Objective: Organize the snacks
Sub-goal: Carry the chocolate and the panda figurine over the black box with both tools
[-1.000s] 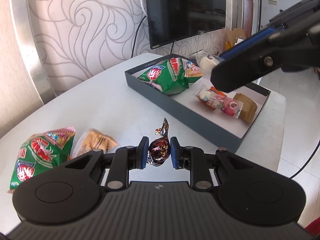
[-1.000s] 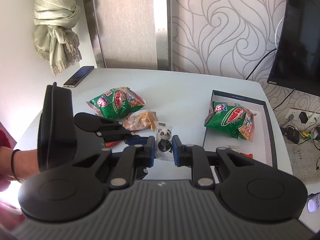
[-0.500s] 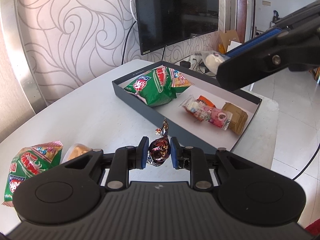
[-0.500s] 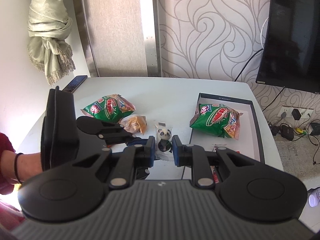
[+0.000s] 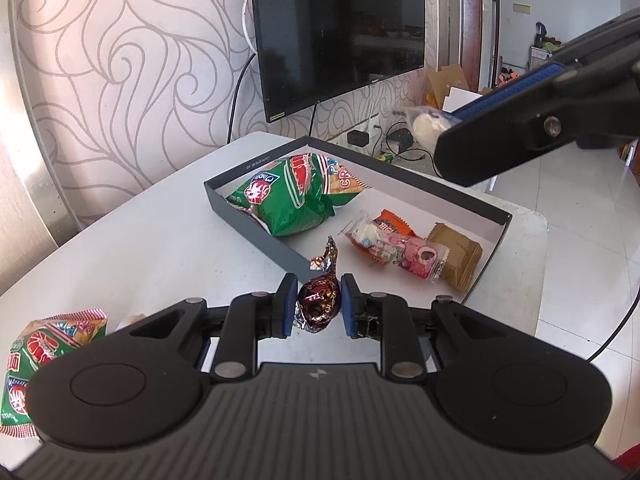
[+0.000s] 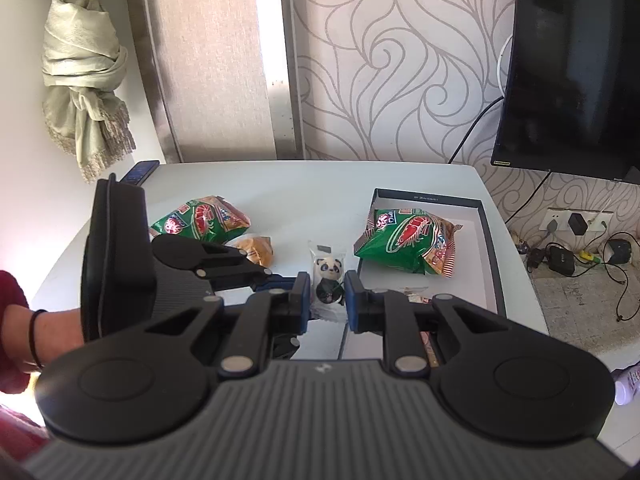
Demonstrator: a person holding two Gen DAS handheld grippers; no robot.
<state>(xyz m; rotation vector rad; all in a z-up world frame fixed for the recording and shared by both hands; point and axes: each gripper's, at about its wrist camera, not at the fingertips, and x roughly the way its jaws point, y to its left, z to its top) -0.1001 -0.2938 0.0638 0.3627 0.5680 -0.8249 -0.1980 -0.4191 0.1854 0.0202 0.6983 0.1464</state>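
Observation:
My left gripper (image 5: 319, 306) is shut on a foil-wrapped chocolate (image 5: 319, 303), held above the table just short of the dark tray's (image 5: 256, 227) near wall. The tray holds a green snack bag (image 5: 288, 200), a pink candy packet (image 5: 396, 250) and a brown packet (image 5: 456, 256). My right gripper (image 6: 327, 295) is shut on a panda snack packet (image 6: 328, 276), held above the table left of the tray (image 6: 490, 240). The right gripper also shows in the left wrist view (image 5: 532, 120), high over the tray's far side.
A second green snack bag (image 6: 200, 222) and an orange-brown packet (image 6: 256, 249) lie on the white table (image 6: 288, 188). A phone (image 6: 138, 170) lies at the far left corner. A TV (image 5: 340, 24) hangs on the wall; cables and plugs (image 6: 572, 248) lie on the floor to the right.
Both grippers have moved toward the tray with their snacks still held. In the left wrist view the tray has come nearer and more central; the loose snacks slid to the lower left.

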